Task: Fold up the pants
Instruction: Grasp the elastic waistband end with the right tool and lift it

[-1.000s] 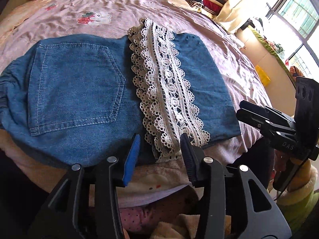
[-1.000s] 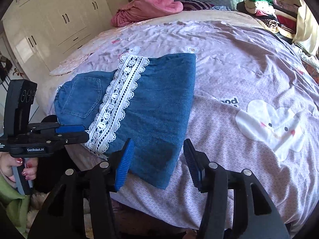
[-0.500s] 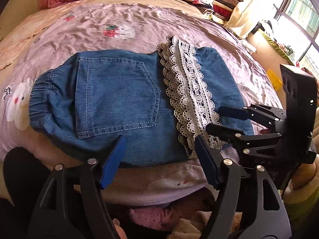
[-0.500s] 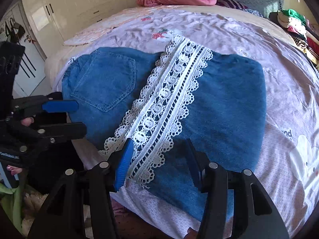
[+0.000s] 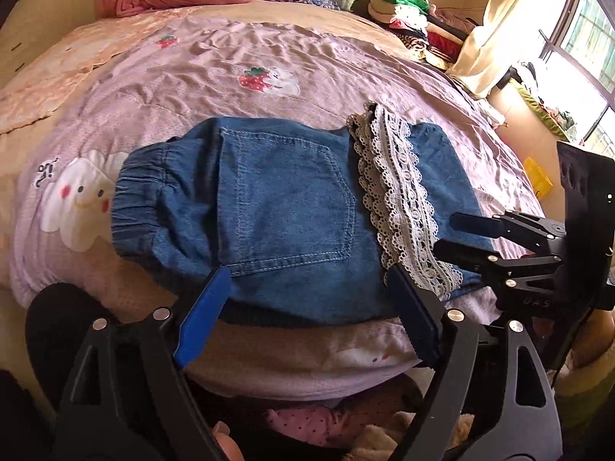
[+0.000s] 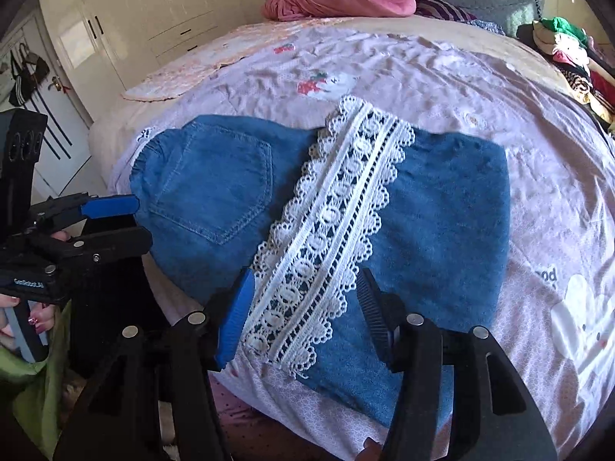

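Here the left claw is being held over the near edge of the pants, its jaws being opened wider at this moment, with nothing pressed between the pads; only the denim hem below the back pocket is being framed by the two blue fingers. The right claw is being kept half apart, straddling the near end of the lace band without being closed on it, as far as can be judged. Outward from both claws, the pants are lying folded on the bed, close to its near edge, with the long axis running across the view from side to side: the elastic waistband is pointing away to the left, the folded leg end to the right. The waistband end is being left nearer to the left claw, the lace and leg end nearer to the right. For a further fold, one short end is probably being lined up to be carried over along that long axis toward the other.
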Demonstrator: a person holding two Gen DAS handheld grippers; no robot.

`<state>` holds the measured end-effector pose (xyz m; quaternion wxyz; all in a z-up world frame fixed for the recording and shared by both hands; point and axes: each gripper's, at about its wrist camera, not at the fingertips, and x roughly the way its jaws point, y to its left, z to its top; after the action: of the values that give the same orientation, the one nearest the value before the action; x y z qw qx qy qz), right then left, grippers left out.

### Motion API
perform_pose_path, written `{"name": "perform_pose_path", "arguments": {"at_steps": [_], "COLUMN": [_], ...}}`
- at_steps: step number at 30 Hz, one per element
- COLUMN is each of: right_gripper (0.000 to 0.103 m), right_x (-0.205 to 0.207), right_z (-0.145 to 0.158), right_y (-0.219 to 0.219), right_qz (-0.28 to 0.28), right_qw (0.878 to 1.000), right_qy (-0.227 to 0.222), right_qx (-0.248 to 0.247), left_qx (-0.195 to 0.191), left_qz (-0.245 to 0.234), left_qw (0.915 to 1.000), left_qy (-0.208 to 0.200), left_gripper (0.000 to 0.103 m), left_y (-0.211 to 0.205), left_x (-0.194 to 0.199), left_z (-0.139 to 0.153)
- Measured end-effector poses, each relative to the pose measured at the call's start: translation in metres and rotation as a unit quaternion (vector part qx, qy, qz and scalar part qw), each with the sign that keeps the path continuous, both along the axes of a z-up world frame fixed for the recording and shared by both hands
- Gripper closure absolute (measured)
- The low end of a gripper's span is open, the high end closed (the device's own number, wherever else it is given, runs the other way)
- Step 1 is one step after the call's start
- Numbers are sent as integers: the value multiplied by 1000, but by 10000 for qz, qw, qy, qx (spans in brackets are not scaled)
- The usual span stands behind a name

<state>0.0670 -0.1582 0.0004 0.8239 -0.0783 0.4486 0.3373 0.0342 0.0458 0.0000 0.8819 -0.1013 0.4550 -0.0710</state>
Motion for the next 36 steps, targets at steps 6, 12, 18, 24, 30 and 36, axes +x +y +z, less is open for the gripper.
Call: {"name": "perform_pose_path", "arguments": {"at_steps": [6, 12, 18, 24, 30, 36], "right_gripper": [41, 31, 26, 26, 26, 26], "right_x": [7, 19, 32, 50, 68, 78], "right_z": [27, 54, 68, 62, 42, 23], "right_y": [15, 42, 82, 132, 185, 230], "right_qz": [164, 418, 828, 1405, 1966, 2465], "right_qw": [9996, 9980, 9951, 9893, 9802, 9677], "right_qy": [-239, -451, -533, -388, 36, 345], "right_qx": [63, 122, 64, -83, -227, -394], "left_qx": [9, -209, -440, -704, -1101, -1176], "left_qz": [407, 917, 1120, 1037, 917, 901], "left_qw": [9991, 9956, 9927, 9921, 9897, 9890], "left_qy": [-89, -37, -6, 47, -38, 12], "left_gripper": [23, 17, 14, 13, 14, 26], "left_y": [35, 78, 101, 103, 100, 101], "left_x": [-10, -18, -20, -14, -6, 6], "left_z": [6, 3, -6, -25, -36, -48]}}
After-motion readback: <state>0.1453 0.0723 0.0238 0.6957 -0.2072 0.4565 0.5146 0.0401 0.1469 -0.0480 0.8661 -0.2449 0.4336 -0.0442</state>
